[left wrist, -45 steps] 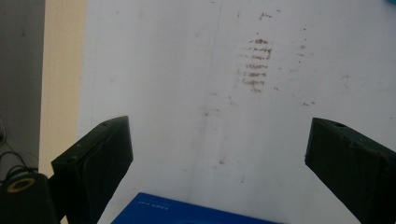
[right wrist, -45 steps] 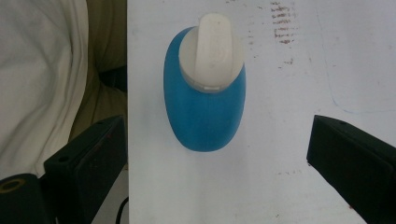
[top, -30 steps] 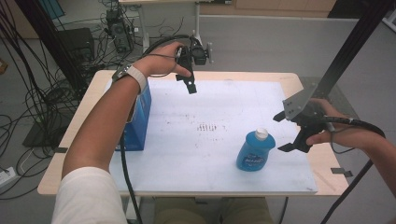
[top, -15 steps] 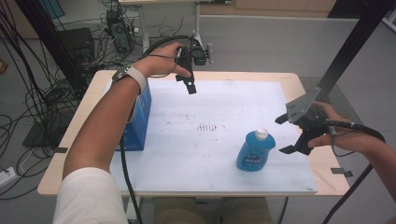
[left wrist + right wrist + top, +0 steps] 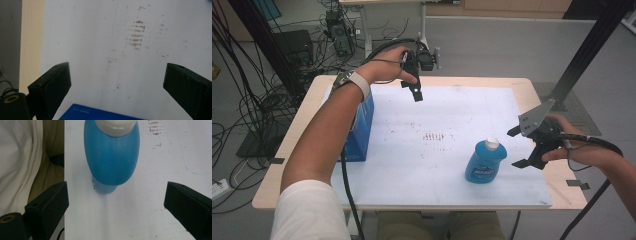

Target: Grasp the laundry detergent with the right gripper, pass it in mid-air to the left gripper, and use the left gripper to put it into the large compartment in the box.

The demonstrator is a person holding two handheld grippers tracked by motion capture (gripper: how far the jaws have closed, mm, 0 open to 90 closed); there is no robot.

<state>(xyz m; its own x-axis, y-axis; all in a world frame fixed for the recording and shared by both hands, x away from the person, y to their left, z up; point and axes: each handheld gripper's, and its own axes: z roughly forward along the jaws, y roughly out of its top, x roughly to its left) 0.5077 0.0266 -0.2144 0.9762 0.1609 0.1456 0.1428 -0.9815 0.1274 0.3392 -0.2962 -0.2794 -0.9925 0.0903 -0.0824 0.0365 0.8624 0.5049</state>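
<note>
A blue bottle (image 5: 485, 161) with a white cap stands upright on the white mat (image 5: 437, 165), at the front right. My right gripper (image 5: 518, 147) is open just to the right of it, apart from it. Seen from the right gripper view, the bottle (image 5: 111, 157) stands ahead of the wide-apart jaws, with the gripper (image 5: 116, 202) empty. A blue box (image 5: 363, 127) stands at the mat's left edge. My left gripper (image 5: 413, 90) hovers above the mat's far edge, open with nothing in it (image 5: 117, 85). The box's top edge (image 5: 100, 115) shows below those jaws.
Brown smudges (image 5: 436, 136) mark the middle of the mat. The wooden table (image 5: 557, 185) edge frames the mat. Cables and equipment (image 5: 337, 35) lie on the floor behind. A black frame post (image 5: 587, 55) rises at the right.
My right gripper has drifted slightly left, closer to the bottle. The left gripper has barely moved.
</note>
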